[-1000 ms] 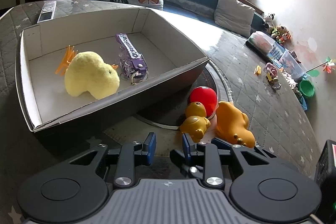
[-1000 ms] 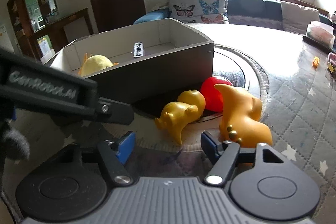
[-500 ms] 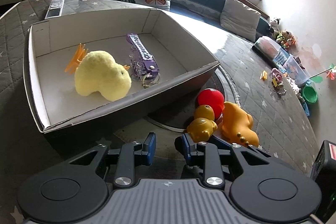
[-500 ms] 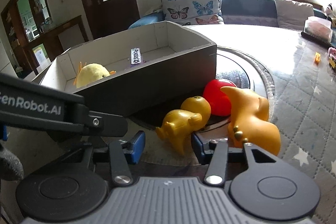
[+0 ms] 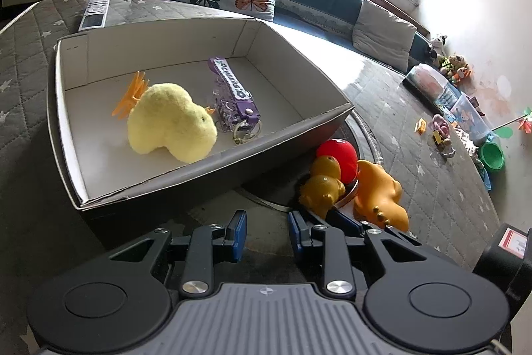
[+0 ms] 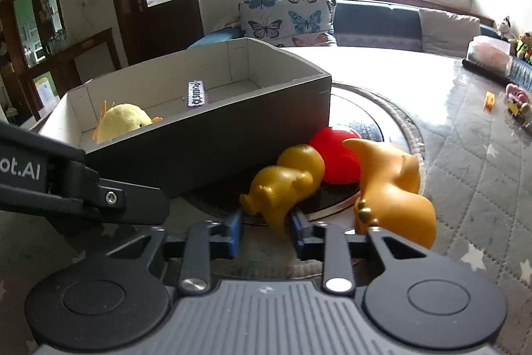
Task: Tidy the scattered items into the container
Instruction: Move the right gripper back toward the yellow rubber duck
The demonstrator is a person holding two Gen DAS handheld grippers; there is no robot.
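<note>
A dark cardboard box (image 5: 206, 155) (image 6: 232, 135) holds a yellow plush chick (image 5: 169, 122) (image 6: 121, 125) and a purple keychain (image 5: 232, 92) (image 6: 196, 93). Beside its near right corner lie a golden toy figure (image 5: 324, 185) (image 6: 282, 185), a red ball (image 5: 337, 155) (image 6: 339, 158) and an orange rubber toy (image 5: 379, 195) (image 6: 395, 188). My right gripper (image 6: 266, 230) has its blue pads (image 6: 234, 232) closed in around the golden figure's lower end. My left gripper (image 5: 264, 232) hovers empty in front of the box, jaws a small gap apart.
The table wears a grey quilted cover (image 5: 432, 182) with a glass turntable (image 6: 365, 122) under the toys. Small toys (image 5: 439, 135) and a green bowl (image 5: 492, 155) lie at the far right. A remote (image 5: 94, 12) lies behind the box. The left gripper's body (image 6: 66, 185) crosses the right view.
My right gripper moved forward and its jaws narrowed from wide open to around the golden figure. My left gripper rose and drew back a little; its jaws stayed alike.
</note>
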